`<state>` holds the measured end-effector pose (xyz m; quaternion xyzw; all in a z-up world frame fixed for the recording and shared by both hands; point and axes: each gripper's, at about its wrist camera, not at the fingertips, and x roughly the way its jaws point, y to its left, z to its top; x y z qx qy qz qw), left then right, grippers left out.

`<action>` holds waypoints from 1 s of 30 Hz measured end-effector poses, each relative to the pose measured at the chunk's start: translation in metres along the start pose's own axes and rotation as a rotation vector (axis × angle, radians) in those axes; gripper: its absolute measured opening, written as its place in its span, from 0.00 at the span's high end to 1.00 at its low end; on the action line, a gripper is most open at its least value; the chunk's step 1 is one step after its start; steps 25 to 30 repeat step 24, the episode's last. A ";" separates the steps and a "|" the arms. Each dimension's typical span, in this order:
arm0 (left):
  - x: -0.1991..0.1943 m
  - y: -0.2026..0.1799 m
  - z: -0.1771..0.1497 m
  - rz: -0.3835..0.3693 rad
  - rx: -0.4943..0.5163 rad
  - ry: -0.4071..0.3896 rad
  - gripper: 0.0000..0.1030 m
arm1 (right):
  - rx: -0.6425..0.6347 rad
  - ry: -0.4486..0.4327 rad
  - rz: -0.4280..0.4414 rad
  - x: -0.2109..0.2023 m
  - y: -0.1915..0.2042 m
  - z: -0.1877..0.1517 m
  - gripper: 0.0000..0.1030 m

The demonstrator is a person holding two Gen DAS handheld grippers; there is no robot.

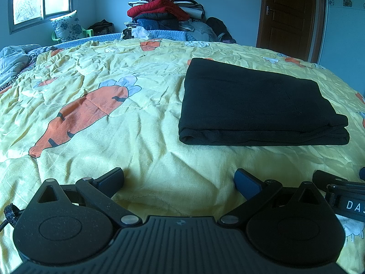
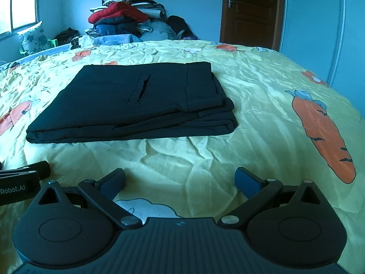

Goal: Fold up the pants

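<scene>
Here, one folded pants [image 1: 257, 105], two spread claws.

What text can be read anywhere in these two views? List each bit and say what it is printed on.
"DA", cut off by the frame edge: white letters on the right gripper body, seen at the right of the left wrist view.
"Robot.AI", its start cut off by the frame edge: white letters on the left gripper body, seen at the left of the right wrist view.
No text shows on the folded black pants, the carrot-print bedspread or the door.

Looked like matt black cloth pants [image 2: 136, 105] on a crinkled yellow bedspread [image 2: 251, 96], possibly cotton, beneath matt ribbed plastic grippers.
</scene>
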<state>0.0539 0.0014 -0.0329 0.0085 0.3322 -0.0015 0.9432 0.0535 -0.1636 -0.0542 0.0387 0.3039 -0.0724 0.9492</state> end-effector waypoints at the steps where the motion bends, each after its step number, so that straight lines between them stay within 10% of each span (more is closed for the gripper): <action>1: 0.000 0.000 0.000 0.000 0.000 0.000 0.00 | 0.000 0.000 0.000 0.000 0.000 0.000 0.00; 30: 0.000 0.000 0.000 -0.009 -0.002 -0.002 0.00 | 0.000 0.000 0.003 0.000 0.000 0.000 0.00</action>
